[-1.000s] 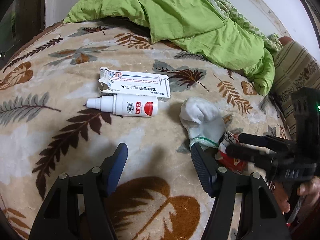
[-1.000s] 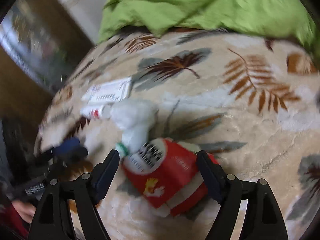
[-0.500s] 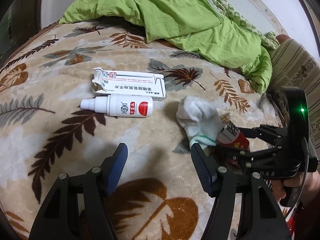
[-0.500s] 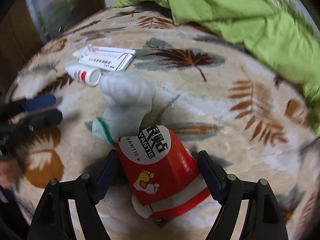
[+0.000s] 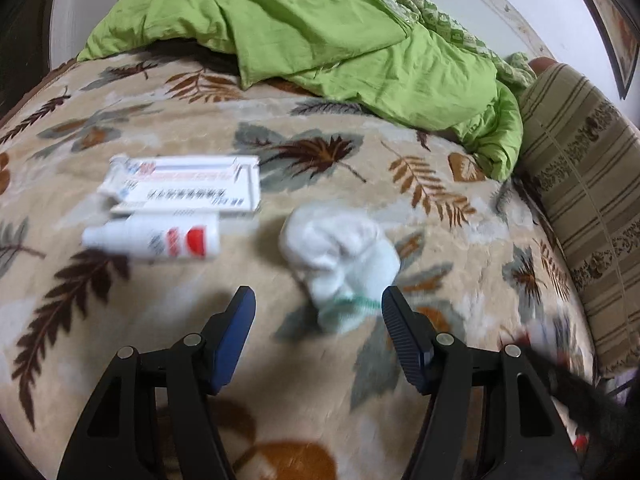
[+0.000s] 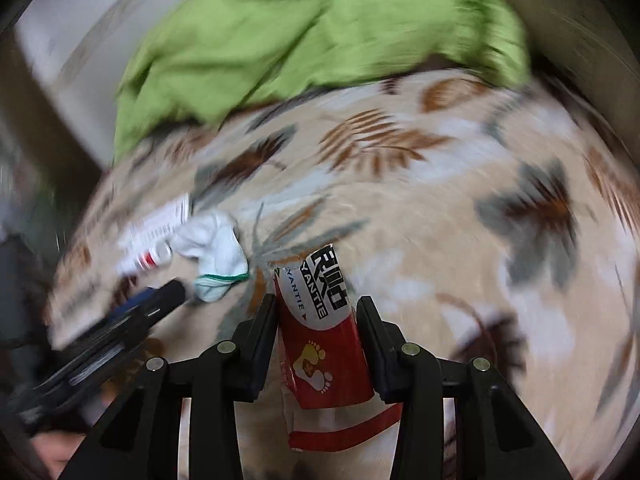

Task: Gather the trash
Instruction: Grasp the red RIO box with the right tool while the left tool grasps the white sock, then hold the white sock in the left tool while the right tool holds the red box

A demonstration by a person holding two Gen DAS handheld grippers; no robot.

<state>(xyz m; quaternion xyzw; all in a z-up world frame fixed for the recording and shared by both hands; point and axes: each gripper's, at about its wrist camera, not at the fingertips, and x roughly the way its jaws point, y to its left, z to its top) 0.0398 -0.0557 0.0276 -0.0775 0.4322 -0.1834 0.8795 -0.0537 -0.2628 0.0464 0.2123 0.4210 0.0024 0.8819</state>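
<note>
1. Leaf-patterned blanket (image 5: 168, 320), beige with brown and grey fronds, covers the bed; all items lie on it.
2. Red packet (image 6: 320, 344), printed with a yellow footprint and "YANTIE", sits between the fingers of my right gripper (image 6: 316, 320); the jaws are closing and both pads press its sides.
3. White sock (image 5: 340, 252) with a green-trimmed cuff lies crumpled just beyond my left gripper (image 5: 316, 312), whose blue-padded fingers stand apart and grasp nothing; the cuff lies in the gap between the fingertips.
4. White bottle (image 5: 156, 238) with a red label lies on its side to the left of the sock, cap pointing left.
5. White carton (image 5: 184, 184), long and flat, lies just behind the bottle, touching or nearly touching it; blur prevents a firmer reading.
6. Green quilt (image 5: 320, 28) is heaped along the far edge of the bed.
7. Striped cushion (image 5: 580, 184) stands at the right, past the quilt's end.
</note>
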